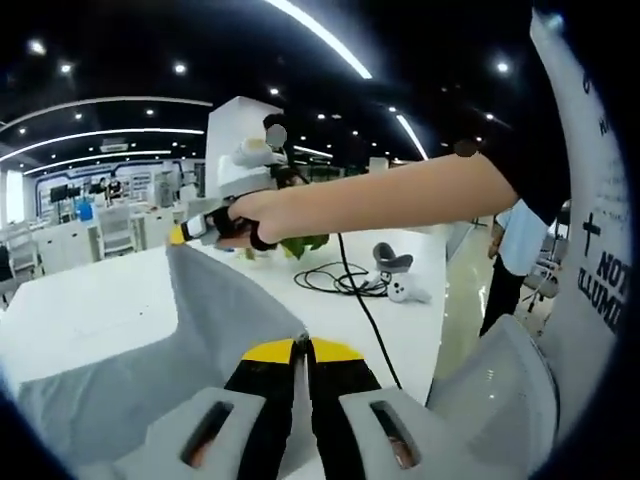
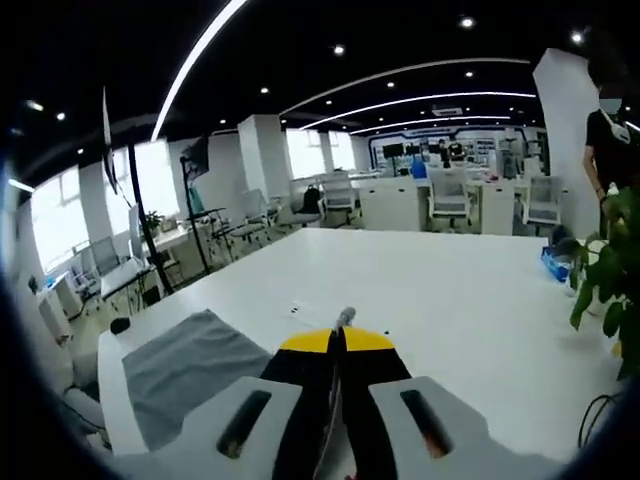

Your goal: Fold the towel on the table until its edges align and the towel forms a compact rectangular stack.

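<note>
Both your tongs, left gripper [image 1: 302,352] and right gripper [image 2: 338,338], are clamping corners of the grey cloth towel [image 1: 150,350], lifting it over the white table [image 1: 80,310]. You are judging a fold underway; aligning and stacking are remaining.

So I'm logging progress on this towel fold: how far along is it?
Early, by the look of it. Done: both grippers have shut on the grey towel. The left gripper pinches an edge close to the camera, and the right gripper pinches another bit, lifted off the white table. In hand: the towel is raised and stretched between them. Left: laying it over, aligning the edges and making a compact stack.
</note>
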### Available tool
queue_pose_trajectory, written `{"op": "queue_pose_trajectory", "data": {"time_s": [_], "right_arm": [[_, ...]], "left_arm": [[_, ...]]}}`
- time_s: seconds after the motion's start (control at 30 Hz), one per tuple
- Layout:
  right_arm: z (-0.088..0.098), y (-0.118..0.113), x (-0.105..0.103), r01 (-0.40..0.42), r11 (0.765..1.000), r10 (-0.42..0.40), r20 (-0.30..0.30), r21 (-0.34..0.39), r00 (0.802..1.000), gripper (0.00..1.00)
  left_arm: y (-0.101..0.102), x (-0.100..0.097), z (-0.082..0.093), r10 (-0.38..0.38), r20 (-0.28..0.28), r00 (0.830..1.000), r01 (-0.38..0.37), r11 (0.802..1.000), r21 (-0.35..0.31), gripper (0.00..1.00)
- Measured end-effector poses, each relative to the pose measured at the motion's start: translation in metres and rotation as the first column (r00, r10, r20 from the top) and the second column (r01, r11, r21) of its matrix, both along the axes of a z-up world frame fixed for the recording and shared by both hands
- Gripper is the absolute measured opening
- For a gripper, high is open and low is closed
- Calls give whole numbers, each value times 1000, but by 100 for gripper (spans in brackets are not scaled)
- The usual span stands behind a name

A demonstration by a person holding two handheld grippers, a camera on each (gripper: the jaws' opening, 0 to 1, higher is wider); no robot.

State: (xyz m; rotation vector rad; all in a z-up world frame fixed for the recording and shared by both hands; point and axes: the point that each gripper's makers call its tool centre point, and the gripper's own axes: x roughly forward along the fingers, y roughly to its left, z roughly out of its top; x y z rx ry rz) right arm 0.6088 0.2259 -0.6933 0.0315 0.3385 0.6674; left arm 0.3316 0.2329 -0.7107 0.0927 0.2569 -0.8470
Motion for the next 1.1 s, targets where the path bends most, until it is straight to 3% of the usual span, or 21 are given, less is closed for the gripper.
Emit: {"op": "queue_pose_trajectory", "data": {"time_s": [0.2,0.47,0.8,1.1], "right_arm": [[7,34,3,-21,1000,21,1,17,1000,0],[14,66,3,-34,999,34,6,14,999,0],[18,101,9,-38,999,38,9,23,999,0],[19,140,2,-69,998,69,4,4,998,0]], "left_arm": [[35,3,13,47,19,999,-46,998,-30,4],[80,8,16,101,24,995,-100,994,-42,4],[125,7,22,146,36,989,-144,989,-44,4],[160,10,24,184,44,982,-181,981,-64,4]]}}
